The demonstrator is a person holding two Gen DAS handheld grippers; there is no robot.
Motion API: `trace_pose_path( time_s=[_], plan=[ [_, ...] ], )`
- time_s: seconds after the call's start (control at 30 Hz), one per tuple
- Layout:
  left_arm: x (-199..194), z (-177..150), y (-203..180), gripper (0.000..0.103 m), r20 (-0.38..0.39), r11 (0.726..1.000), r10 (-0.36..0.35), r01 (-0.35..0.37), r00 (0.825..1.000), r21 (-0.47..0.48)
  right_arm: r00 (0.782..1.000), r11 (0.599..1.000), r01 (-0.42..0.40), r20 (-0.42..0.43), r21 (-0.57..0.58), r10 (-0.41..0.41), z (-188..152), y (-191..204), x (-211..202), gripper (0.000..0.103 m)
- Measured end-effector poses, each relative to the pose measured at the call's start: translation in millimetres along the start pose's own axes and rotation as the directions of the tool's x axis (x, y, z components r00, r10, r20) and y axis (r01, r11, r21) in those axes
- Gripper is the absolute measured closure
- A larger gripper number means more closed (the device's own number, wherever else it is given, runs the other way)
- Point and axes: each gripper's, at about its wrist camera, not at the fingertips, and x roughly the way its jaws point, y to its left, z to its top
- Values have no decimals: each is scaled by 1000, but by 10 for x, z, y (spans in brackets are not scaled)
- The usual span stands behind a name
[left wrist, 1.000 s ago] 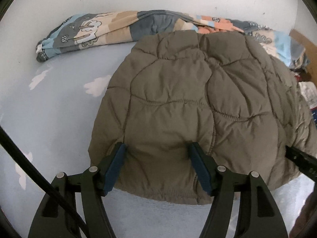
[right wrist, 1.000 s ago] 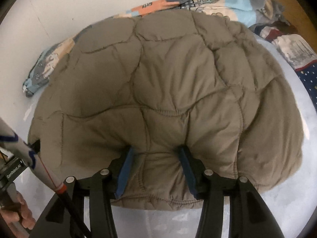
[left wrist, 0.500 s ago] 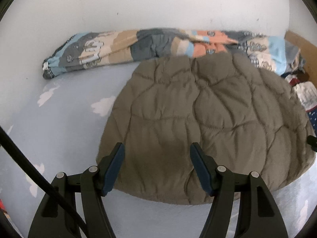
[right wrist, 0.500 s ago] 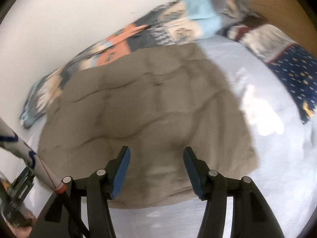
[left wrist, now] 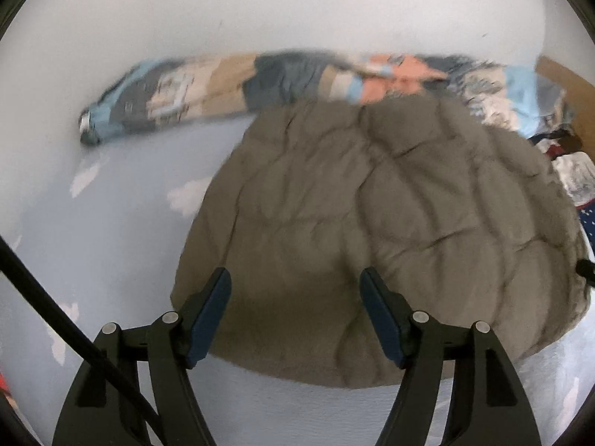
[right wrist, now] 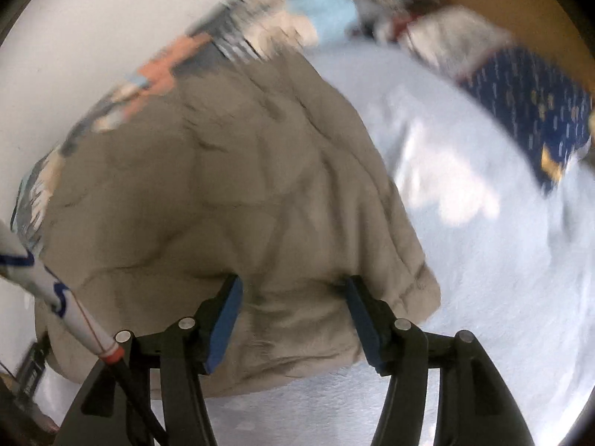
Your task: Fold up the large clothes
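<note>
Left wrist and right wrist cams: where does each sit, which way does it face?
Left wrist: on the left gripper, angled down over the near edge of the quilted jacket on the bed sheet; its two fingers show, apart.
Right wrist: on the right gripper, angled down at the jacket's near right corner; its fingers show, jaws just opening.
Shared: jacket, sheet, patterned blanket along the wall.

Black claws (left wrist: 295, 288), blue pads (right wrist: 223, 329), silver screws
</note>
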Motion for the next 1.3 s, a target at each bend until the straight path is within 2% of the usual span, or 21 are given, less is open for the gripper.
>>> trace_pose_path(
  time_s=[0.07,0.13,0.27,0.37,0.5,1.0,1.1,1.17,1.3],
  plan=[
    [-93,-9,-107,32,42,999,-15,13,999,40,998,997,-42,35,-68,45,-38,196,-88,40],
    [-156,-44,-246,32,68,995,-41,34,997,96,996,987,-85,26,-138,90,-104,414,-93,40],
    [-135,-114,-401,32,53,987,-56,47,997,156,995,974,-100,-9,-205,101,-234,642,0,40],
    [-68,-146,-452,32,37,983,-49,42,998,179,996,972,-94,-32,-217,89,-284,660,123,39],
    [-56,-182,-501,32,38,980,-40,32,998,194,993,976,-102,-74,-190,90,-281,548,258,30],
    [-41,-212,-536,32,47,976,-23,13,999,218,992,978,-111,-82,-179,98,-252,536,226,28],
    [-42,-214,-537,32,48,976,-23,12,999,219,994,982,-110,-25,-151,107,-156,465,96,28],
    [-38,-216,-541,32,48,976,-23,12,999,219,997,991,-70,12,-118,72,-76,345,48,28],
    [-41,-213,-539,32,46,976,-24,13,999,218,998,998,-55,-37,5,55,-20,42,187,28]
  ],
)
